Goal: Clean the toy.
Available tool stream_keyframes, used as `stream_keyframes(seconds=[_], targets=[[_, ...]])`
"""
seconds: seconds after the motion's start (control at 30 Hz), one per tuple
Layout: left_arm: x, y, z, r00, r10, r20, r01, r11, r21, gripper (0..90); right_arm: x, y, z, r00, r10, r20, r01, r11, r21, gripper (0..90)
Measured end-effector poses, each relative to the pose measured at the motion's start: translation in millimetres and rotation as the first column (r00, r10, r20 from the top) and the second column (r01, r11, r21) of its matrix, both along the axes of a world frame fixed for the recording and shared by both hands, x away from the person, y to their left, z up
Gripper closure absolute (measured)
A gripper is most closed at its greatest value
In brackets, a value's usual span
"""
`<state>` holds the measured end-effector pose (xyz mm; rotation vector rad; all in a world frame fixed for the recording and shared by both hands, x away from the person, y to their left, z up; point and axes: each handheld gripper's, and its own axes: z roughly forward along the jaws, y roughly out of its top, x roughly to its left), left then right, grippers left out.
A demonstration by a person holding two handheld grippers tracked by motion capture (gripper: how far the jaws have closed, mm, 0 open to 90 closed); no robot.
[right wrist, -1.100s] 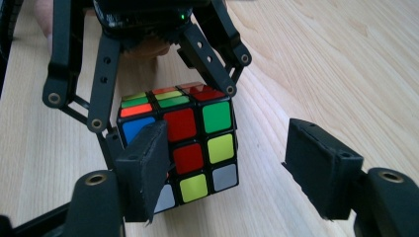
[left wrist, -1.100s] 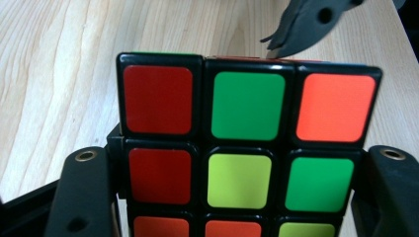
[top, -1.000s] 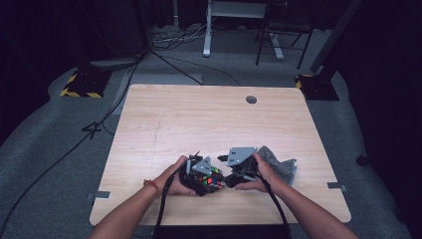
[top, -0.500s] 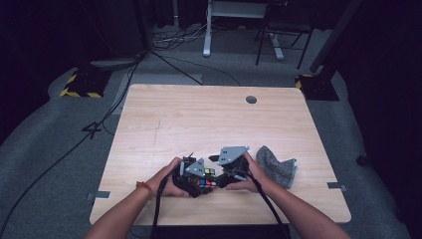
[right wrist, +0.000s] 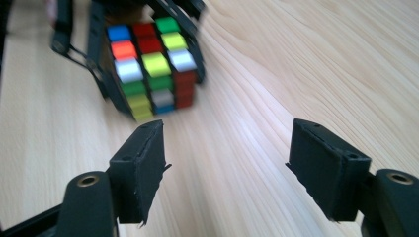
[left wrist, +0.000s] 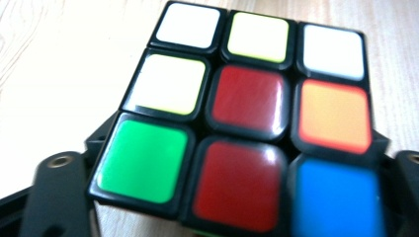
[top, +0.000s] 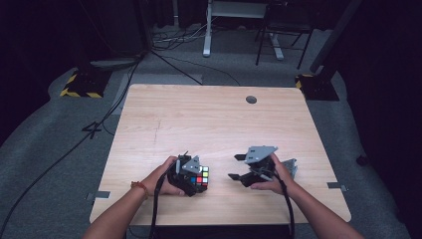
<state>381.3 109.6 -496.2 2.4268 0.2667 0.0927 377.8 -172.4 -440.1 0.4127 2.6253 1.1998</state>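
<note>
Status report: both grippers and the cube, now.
Left gripper fingers just opening, puzzle cube between them on the table. Right gripper open, empty, apart from cube. Nothing between them.

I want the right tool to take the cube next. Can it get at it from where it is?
Probably yes: the right tool is open, and bare table lies between it and the cube.

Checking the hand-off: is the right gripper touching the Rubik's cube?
Apart. The right gripper view shows the right gripper with open jaws and bare table between them and the Rubik's cube.
</note>
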Motion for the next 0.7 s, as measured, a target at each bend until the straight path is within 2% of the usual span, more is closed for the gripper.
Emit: stream_keyframes(seconds=[0.1, 0.2, 0.3, 0.37, 0.43, 0.47, 0.5, 0.57, 0.63, 0.7], targets=[[-1.7, -0.1, 1.8, 0.9998, 0.008, 0.019, -0.008, 0.9999, 0.015, 21.8, 1.8, -31.0, 3.4, 0.9982, -0.060, 0.004, 0.060, 0.998, 0.008, 31.0], [-3.1, 0.6, 3.2, 0.9994, 0.023, 0.025, -0.024, 0.9996, 0.017, 22.5, 2.2, -59.5, 5.7, 0.9915, -0.127, 0.025, 0.127, 0.992, 0.004, 31.0], [-3.5, 3.5, 4.5, 0.9990, 0.042, 0.016, -0.042, 0.9991, 0.002, 21.3, 4.1, -91.5, 4.0, 0.9771, -0.208, 0.042, 0.209, 0.978, -0.014, 31.2], [-4.7, 6.6, 6.1, 0.9984, 0.053, 0.019, -0.053, 0.9986, 0.010, 21.3, 5.4, -107.7, 0.3, 0.9670, -0.252, 0.034, 0.253, 0.967, -0.026, 31.4], [-6.8, 10.0, 8.0, 0.9969, 0.073, 0.030, -0.073, 0.9973, -0.002, 19.0, 6.2, -117.9, -4.2, 0.9570, -0.287, 0.044, 0.289, 0.955, -0.065, 31.4], [-7.7, 13.7, 10.3, 0.9956, 0.088, 0.032, -0.088, 0.9960, -0.018, 17.3, 7.1, -123.4, -6.9, 0.9536, -0.299, 0.031, 0.301, 0.951, -0.065, 31.5], [-8.5, 15.3, 11.4, 0.9951, 0.093, 0.034, -0.092, 0.9956, -0.017, 16.5, 9.6, -129.9, -11.7, 0.9500, -0.312, -0.015, 0.311, 0.949, -0.054, 31.6], [-10.0, 20.4, 14.6, 0.9920, 0.112, 0.060, -0.111, 0.9938, -0.009, 15.6, 11.3, -132.6, -17.1, 0.9458, -0.324, -0.019, 0.322, 0.944, -0.074, 31.7], [-9.8, 26.6, 16.6, 0.9854, 0.152, 0.076, -0.152, 0.9883, -0.011, 16.5, 13.7, -133.9, -25.6, 0.9435, -0.327, -0.053, 0.323, 0.943, -0.077, 32.6], [-8.6, 35.0, 19.2, 0.9810, 0.179, 0.075, -0.177, 0.9836, -0.036, 16.9, 15.3, -133.2, -31.3, 0.9436, -0.325, -0.062, 0.320, 0.944, -0.084, 33.5]])
